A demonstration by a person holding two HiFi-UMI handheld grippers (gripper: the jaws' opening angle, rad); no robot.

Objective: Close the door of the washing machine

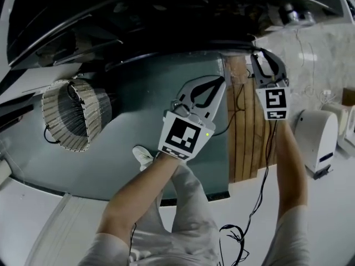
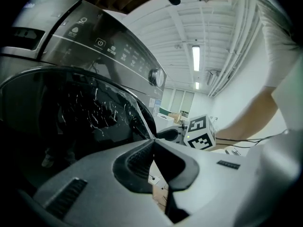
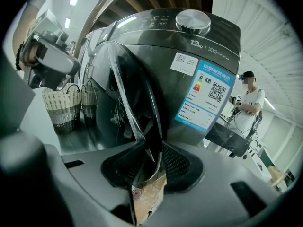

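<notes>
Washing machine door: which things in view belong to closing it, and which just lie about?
Job: washing machine; door; right claw, shut on the door edge; left claw, shut, empty.
Lying about: wicker basket; white appliance.

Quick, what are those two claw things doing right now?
Left gripper: closed, empty.
Right gripper: closed on the edge of the washing machine door.

left tongs (image 1: 222,81): pale grey shell, black ribbed pads | right tongs (image 1: 254,52): same | left cube (image 1: 182,136), right cube (image 1: 275,104): white, black square markers | black cable (image 1: 259,195) loops below the right arm | wear: white short sleeves (image 1: 105,248), pale trousers (image 1: 191,215), white shoe (image 1: 143,156)
</notes>
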